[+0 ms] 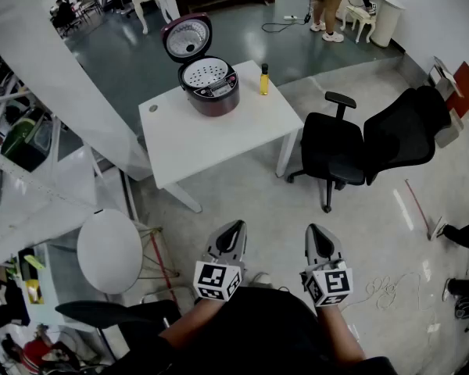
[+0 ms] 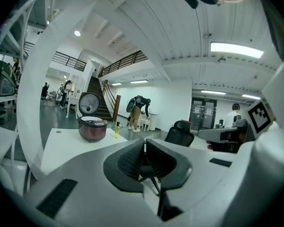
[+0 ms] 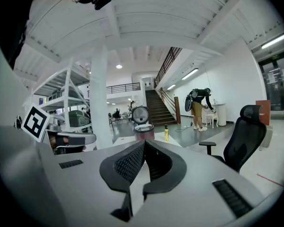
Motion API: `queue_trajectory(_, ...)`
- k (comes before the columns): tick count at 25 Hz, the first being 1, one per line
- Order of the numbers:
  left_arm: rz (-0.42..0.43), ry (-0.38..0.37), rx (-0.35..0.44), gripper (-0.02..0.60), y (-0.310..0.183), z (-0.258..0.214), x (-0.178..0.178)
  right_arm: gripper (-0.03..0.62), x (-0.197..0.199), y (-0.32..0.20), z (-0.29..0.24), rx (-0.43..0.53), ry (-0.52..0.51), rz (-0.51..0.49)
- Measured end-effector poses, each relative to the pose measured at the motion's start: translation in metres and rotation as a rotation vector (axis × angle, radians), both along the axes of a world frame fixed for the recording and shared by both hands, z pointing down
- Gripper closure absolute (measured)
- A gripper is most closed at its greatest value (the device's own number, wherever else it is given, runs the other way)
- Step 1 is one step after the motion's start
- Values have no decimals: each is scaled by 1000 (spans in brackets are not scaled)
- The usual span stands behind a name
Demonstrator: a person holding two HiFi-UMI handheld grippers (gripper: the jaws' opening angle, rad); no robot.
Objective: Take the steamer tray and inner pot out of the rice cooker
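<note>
White table (image 1: 219,135), black office chair (image 1: 359,151)

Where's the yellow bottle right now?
In the head view, the yellow bottle stands on the white table, near its far edge, just right of the open rice cooker.
</note>
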State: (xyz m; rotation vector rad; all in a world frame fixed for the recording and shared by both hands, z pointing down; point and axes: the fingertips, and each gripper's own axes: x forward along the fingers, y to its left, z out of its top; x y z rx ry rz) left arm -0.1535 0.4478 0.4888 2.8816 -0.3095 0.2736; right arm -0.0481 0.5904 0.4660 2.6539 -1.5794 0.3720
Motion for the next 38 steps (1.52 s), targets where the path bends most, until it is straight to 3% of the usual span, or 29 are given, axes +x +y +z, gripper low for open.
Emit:
queue_trajectory(12, 92, 30, 10, 568, 31, -9, -3, 592, -11, 17, -5, 79, 13, 19)
queue_trajectory(26, 29, 63, 26, 566, 18, -9, -21, 589, -32, 2, 5, 23, 6, -76)
queue_trajectory(28, 17, 47, 25, 566, 16, -5, -26, 550, -38, 0, 11, 25, -16, -112)
queue_trajectory(29, 12, 37, 21, 562, 15, -2, -28, 480, -42, -2, 14, 26, -27, -133)
queue_trajectory(31, 3, 18, 8, 476, 12, 2, -31, 391, -46, -6, 17, 33, -40, -165)
queue_trajectory(33, 2, 15, -22, 359, 10, 6, -30, 370, -46, -10, 16, 34, -31, -183)
queue_trajectory(38, -6, 10, -40, 323, 8, 14, -32, 368, -36, -16, 14, 62, -54, -190)
